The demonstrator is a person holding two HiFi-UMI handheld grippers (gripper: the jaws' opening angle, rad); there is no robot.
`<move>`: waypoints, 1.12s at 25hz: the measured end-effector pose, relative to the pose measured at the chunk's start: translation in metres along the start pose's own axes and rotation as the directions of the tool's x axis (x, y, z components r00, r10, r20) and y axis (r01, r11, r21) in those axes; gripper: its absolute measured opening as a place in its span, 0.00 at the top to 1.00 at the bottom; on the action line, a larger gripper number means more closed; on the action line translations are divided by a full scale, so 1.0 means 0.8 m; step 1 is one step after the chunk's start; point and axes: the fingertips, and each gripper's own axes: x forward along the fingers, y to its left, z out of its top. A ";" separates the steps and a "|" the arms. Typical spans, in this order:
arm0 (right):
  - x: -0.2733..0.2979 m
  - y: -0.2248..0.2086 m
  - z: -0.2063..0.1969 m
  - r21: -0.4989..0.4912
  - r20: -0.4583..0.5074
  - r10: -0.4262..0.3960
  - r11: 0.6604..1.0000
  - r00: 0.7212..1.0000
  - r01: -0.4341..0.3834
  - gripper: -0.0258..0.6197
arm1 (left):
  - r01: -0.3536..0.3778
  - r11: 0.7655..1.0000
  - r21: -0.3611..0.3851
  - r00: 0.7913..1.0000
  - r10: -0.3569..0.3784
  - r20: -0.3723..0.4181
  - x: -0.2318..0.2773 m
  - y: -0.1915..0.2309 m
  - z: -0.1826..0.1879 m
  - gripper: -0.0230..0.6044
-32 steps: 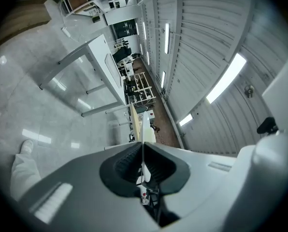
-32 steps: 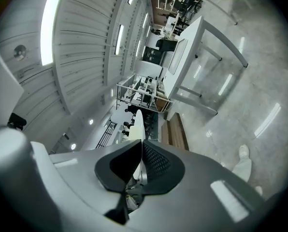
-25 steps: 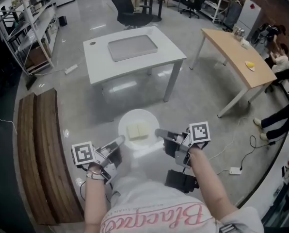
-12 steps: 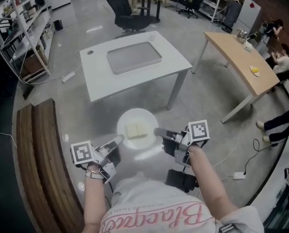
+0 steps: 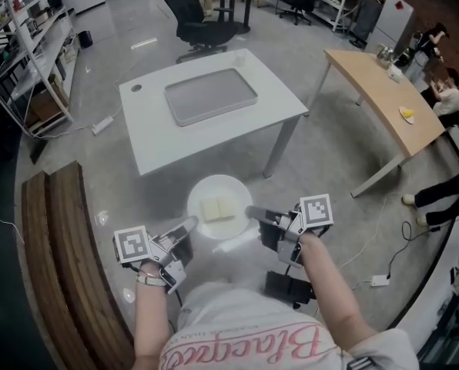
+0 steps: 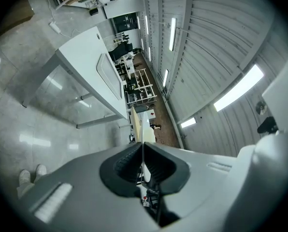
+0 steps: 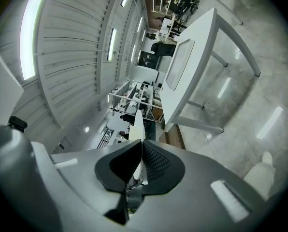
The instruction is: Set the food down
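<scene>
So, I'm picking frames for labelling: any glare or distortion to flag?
Head view: sharp, straight lines bow near the edges, lamp glare on the floor. Left and right gripper views: heavy fisheye, black corners, bright ceiling lights; the plate shows only edge-on.

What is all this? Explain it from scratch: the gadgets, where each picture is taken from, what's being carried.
No robot here: a person holds a clamp tool in each hand. The wide picture comes from a camera on the person's head, looking down. The left gripper and right gripper pinch opposite edges of a white plate carrying a pale slab of food. The other two pictures come from cameras riding on each gripper; each shows jaws shut on the plate's thin rim. Ahead stands a white table with a grey tray on it.
</scene>
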 end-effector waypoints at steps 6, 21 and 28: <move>0.018 -0.014 0.028 0.001 -0.007 -0.009 1.000 1.000 0.009 0.95 | -0.004 1.000 -0.018 1.000 0.004 0.015 0.014 0.012 0.029 0.94; 0.060 -0.048 0.176 0.013 -0.061 -0.017 1.000 0.998 0.017 0.95 | -0.011 1.000 -0.025 0.997 0.012 0.070 0.108 0.032 0.144 0.94; 0.090 -0.069 0.286 -0.006 -0.105 -0.011 1.000 0.994 0.010 0.95 | -0.024 0.999 -0.033 0.994 0.028 0.110 0.177 0.047 0.229 0.94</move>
